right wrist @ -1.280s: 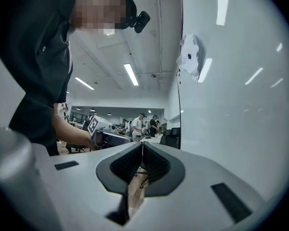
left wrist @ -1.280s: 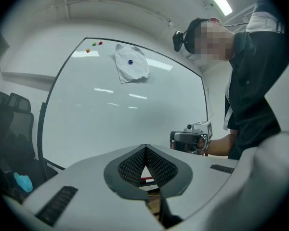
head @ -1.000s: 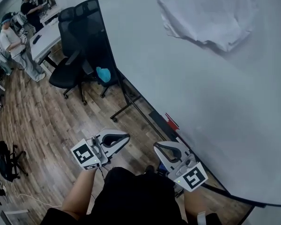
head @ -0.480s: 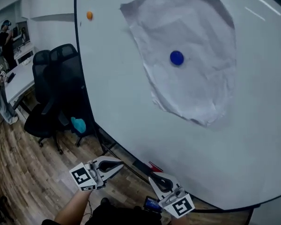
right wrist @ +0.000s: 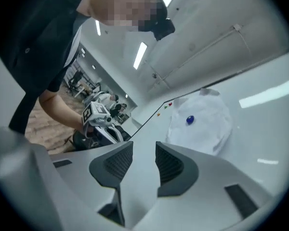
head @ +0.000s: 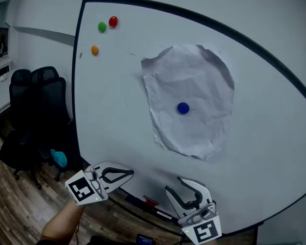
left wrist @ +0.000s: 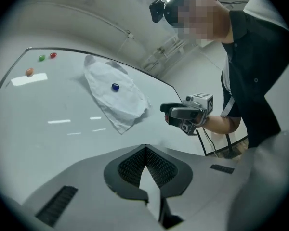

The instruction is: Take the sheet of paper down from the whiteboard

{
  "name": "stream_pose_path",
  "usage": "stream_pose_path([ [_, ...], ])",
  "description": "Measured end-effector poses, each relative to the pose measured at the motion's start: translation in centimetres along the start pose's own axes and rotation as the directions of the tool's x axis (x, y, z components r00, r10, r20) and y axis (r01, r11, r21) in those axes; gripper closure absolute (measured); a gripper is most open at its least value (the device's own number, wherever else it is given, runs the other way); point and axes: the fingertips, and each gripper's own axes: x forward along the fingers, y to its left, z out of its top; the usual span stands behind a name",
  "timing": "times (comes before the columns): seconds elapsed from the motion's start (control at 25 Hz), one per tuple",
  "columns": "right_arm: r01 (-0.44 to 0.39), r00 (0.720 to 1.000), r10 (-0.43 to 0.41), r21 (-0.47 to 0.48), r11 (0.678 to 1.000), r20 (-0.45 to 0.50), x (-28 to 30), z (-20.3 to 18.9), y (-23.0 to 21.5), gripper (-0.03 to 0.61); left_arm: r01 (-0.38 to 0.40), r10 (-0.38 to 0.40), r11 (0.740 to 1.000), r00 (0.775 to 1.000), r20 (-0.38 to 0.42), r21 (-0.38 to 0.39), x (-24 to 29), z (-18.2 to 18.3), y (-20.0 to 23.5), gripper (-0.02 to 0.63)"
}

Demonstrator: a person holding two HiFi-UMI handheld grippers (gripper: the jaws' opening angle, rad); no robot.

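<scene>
A crumpled white sheet of paper (head: 199, 75) hangs on the whiteboard (head: 117, 111), pinned near its middle by a blue magnet (head: 182, 107). Both grippers sit below the sheet, apart from it. My left gripper (head: 130, 173) is shut and empty, at the lower left. My right gripper (head: 175, 186) stands open at the board's lower edge; its jaws have just been opening, with nothing between them. In the left gripper view the closed jaws (left wrist: 145, 150) point along the board toward the paper (left wrist: 130, 107). In the right gripper view the parted jaws (right wrist: 144, 150) face the paper (right wrist: 207, 129).
Red (head: 112, 21), green (head: 102, 27) and orange (head: 94, 50) magnets sit at the board's top left. A marker tray (head: 150, 202) runs under the board. Black office chairs (head: 35, 111) and a teal object (head: 58, 158) stand on the wooden floor at left.
Both grippers have risen toward the board and rolled. The right jaws have gone from closed to parted. The head view has swung up, bringing the whole sheet and magnet into frame.
</scene>
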Motion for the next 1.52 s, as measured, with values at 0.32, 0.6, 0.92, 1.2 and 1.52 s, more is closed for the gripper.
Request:
stream_pose_path([
  [0.32, 0.051, 0.993, -0.091, -0.409, 0.911, -0.079, 3.0, 8.3, -7.8, 0.396, -0.142, 0.133, 0.987, 0.985, 0.111, 0.073, 0.9, 7.1, 5.2, 0.603],
  [0.6, -0.063, 0.971, -0.088, -0.589, 0.806, -0.224, 7.6, 10.4, -10.8, 0.365, -0.173, 0.151, 0.961, 0.982, 0.116, 0.214, 2.1, 12.3, 7.4, 0.603],
  [0.92, -0.211, 0.906, -0.088, -0.62, 0.755, -0.415, 11.0, 8.1, -12.2, 0.345, -0.252, 0.216, 0.927, 0.964, 0.153, 0.279, 0.9, 15.3, 9.8, 0.603],
  [1.2, -0.258, 0.86, -0.152, -0.672, 0.694, -0.486, 11.6, 7.0, -12.9, 0.345, -0.297, 0.262, 0.917, 0.952, 0.158, 0.265, -0.2, 15.1, 10.9, 0.603],
  [1.52, -0.295, 0.801, -0.205, -0.669, 0.682, -0.562, 11.9, 6.2, -13.2, 0.361, -0.298, 0.259, 0.915, 0.951, 0.169, 0.273, -0.1, 15.9, 10.8, 0.603],
])
